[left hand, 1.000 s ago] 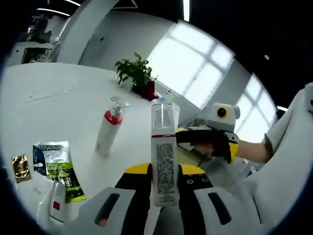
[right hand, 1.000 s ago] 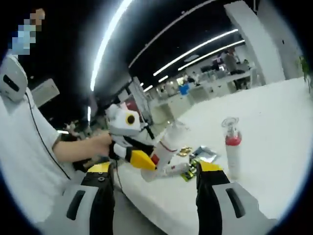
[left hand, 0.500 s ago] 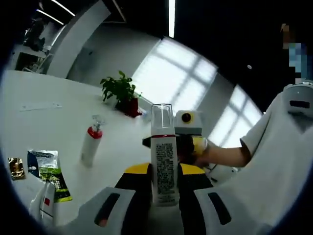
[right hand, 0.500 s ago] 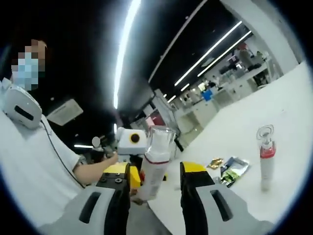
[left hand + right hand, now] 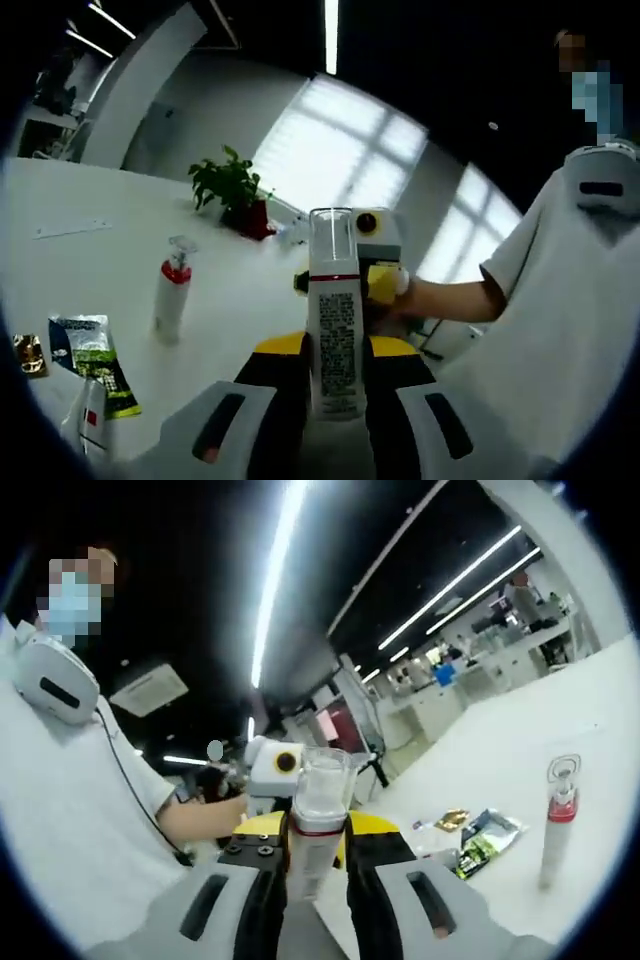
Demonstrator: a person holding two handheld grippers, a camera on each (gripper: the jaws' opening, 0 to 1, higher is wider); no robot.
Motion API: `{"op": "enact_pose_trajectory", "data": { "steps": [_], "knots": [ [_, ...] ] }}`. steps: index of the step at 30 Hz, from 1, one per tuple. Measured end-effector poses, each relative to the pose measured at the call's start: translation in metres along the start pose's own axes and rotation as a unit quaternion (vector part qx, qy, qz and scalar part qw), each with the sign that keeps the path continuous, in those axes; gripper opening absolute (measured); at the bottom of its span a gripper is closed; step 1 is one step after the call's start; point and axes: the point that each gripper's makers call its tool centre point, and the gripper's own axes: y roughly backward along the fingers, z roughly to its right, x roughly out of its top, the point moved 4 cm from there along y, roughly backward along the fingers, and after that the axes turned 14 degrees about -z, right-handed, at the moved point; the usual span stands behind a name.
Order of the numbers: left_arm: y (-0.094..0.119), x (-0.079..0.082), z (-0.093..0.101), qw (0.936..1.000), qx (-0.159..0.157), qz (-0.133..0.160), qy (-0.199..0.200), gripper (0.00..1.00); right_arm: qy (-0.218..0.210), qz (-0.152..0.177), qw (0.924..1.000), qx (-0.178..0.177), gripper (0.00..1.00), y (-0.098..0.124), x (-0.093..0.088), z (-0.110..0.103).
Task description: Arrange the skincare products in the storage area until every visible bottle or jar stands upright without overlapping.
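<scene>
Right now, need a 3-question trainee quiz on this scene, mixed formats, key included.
1. True or false: the pump bottle lies flat on the table.
2. What sits between the left gripper jaws? A) white bottle with a clear cap B) pump bottle C) sachet
3. Fill in: the plant stands in a ___ pot.

Key:
1. False; it stands upright.
2. A: the white bottle. In the right gripper view, the right gripper jaws also flank it.
3. Red.
</scene>
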Motion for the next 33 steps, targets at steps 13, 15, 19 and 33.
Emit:
{"op": "enact_pose_trajectory", "data": {
  "steps": [13,15,19,33],
  "knots": [
    [-0.039,-0.017,-0.025,0.9766,0.097,-0.141,-0.131,0.24,0.084,-0.106,0.9885,-0.068,0.2,0.005,-0.029,0.012],
    [-0.045,-0.019,-0.031,0.9706,0.108,-0.155,-0.149,0.24,0.095,-0.127,0.9838,-0.083,0.21,0.008,-0.035,0.017],
    [-0.062,-0.026,-0.041,0.9595,0.121,-0.183,-0.176,0.24,0.119,-0.172,0.9716,-0.112,0.21,0.011,-0.048,0.028],
    [-0.106,-0.039,-0.103,0.9495,0.15,-0.202,-0.188,0.24,0.115,-0.211,0.9523,-0.188,0.21,0.027,-0.083,0.091]
  ]
}}
